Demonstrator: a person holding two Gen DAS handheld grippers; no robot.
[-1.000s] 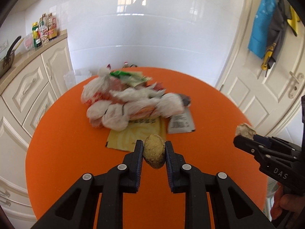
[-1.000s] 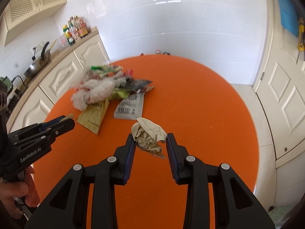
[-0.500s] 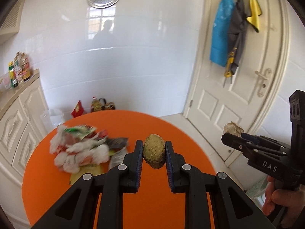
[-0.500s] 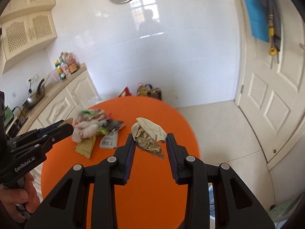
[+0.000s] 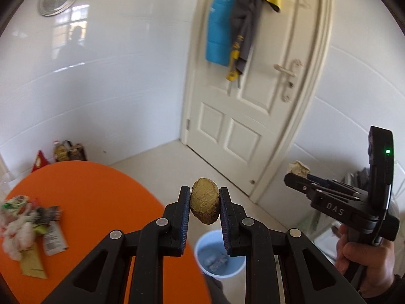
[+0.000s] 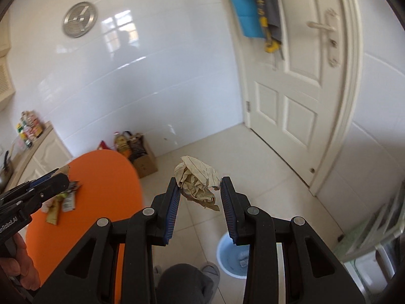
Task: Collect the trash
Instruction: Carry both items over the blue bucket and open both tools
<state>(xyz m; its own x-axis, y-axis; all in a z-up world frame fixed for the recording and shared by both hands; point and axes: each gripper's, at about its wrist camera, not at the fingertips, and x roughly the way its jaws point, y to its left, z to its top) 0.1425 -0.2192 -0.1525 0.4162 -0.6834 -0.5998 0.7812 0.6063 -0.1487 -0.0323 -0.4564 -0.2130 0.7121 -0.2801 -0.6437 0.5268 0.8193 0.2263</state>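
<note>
**Two pieces carried toward the bin**

On the left, the table [image 5: 96, 202] is seen with the trash pile [image 5: 27, 228] left on it. The left gripper [image 5: 204, 202] is clamped on a brown lump [image 5: 204, 204], above the bin [image 5: 220, 255] on the floor. The right gripper [image 6: 200, 190] is clamped on a paper wad [image 6: 198, 183]; the bin [image 6: 233, 258] lies lower right of it. If released too soon, the light wad could be expected to drift past the rim. Compared with a second ago, both views are swung from the table toward the door [image 5: 253, 116], and the bin is now shown.
</note>
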